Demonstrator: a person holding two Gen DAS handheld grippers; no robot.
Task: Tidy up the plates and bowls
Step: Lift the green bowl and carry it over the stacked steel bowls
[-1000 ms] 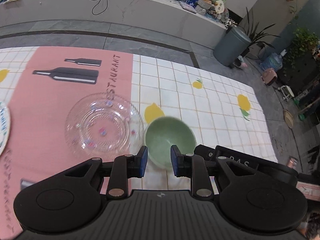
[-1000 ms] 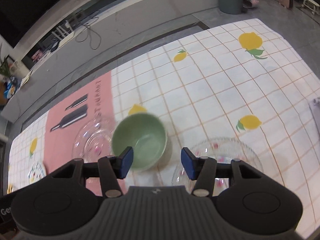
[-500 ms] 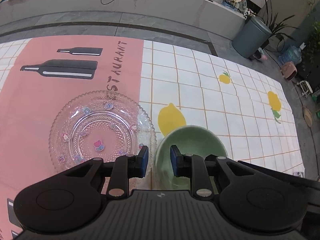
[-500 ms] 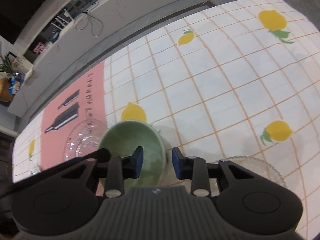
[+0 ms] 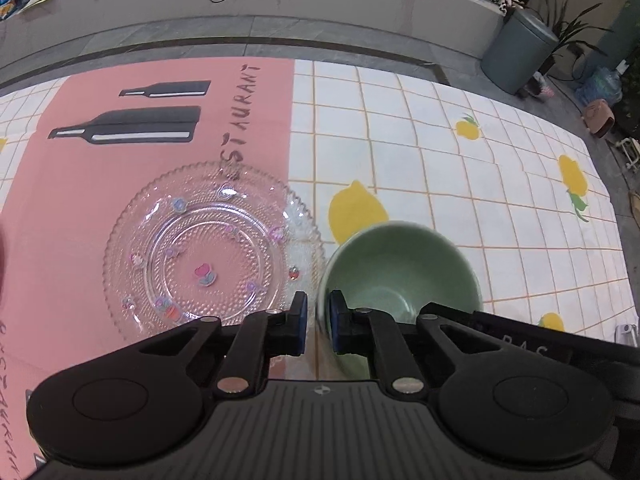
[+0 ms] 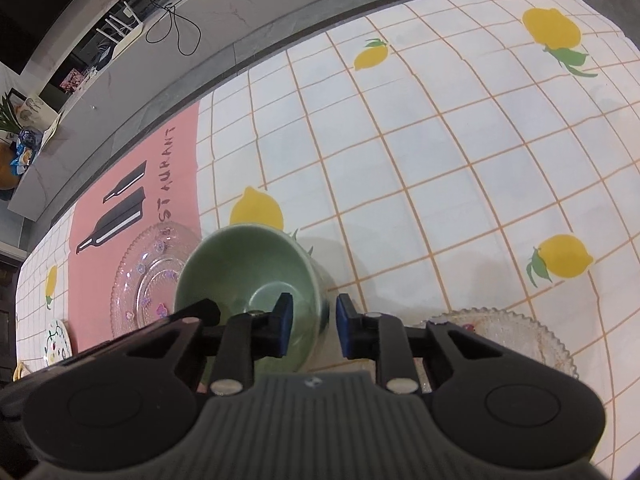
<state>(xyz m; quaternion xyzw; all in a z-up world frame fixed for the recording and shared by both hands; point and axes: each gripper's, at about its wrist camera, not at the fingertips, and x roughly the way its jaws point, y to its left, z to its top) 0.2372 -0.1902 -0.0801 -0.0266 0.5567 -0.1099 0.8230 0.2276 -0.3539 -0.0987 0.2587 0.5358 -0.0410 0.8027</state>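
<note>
One green bowl [image 5: 404,264] stands on the cloth. Three plates show in all: two clear glass plates, one left of the bowl [image 5: 208,252] and one at the lower right of the right wrist view [image 6: 516,340], plus one white patterned plate [image 6: 56,340] at the left edge, only partly seen. Two claws are in view, one per camera: the left claw [image 5: 318,322] and the right claw [image 6: 312,326]. One grey bin [image 5: 516,56] stands on the floor beyond the cloth.
</note>
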